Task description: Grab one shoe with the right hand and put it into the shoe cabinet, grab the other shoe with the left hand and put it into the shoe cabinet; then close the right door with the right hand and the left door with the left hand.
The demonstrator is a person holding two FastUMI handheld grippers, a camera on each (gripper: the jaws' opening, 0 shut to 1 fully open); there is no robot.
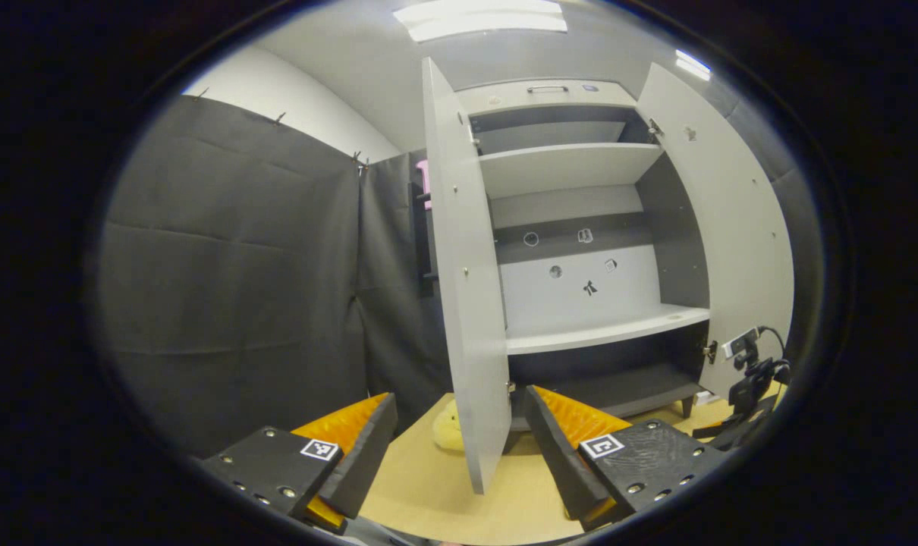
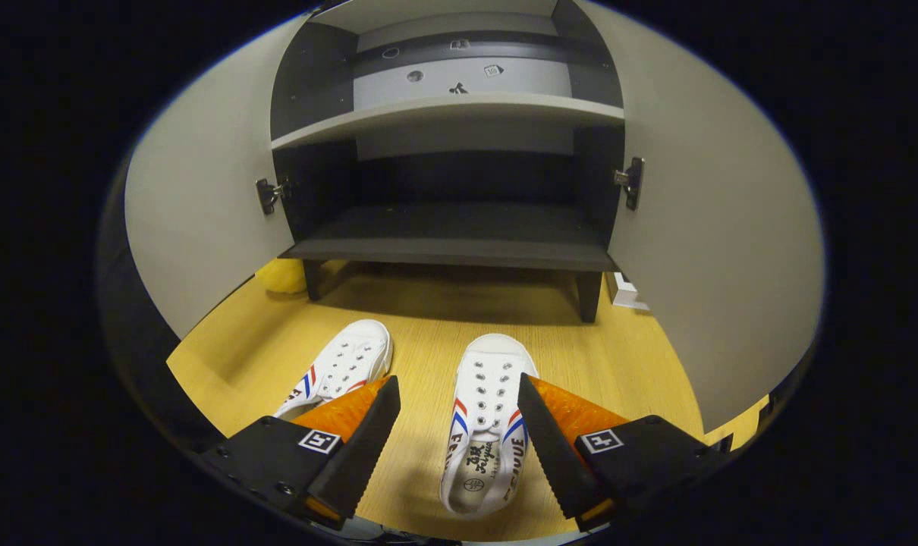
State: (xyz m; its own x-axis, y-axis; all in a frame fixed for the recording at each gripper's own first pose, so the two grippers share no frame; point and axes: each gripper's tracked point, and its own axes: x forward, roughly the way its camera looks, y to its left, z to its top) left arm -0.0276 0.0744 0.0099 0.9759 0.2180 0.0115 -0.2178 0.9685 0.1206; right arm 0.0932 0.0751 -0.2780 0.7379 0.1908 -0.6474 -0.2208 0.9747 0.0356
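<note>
At the bottom of the right gripper view, the released right claw (image 2: pixel 459 432) straddles one shoe (image 2: pixel 483 425) without touching, the other shoe (image 2: pixel 340 369) lower left, while the left claw (image 1: pixel 459 447) is released too.

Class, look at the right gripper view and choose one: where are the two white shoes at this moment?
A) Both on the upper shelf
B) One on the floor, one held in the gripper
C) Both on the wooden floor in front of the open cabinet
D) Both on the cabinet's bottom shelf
C: the left shoe and the right shoe lie on the wooden floor before the open shoe cabinet, whose shelves are bare; the right gripper is open around the right shoe.
</note>
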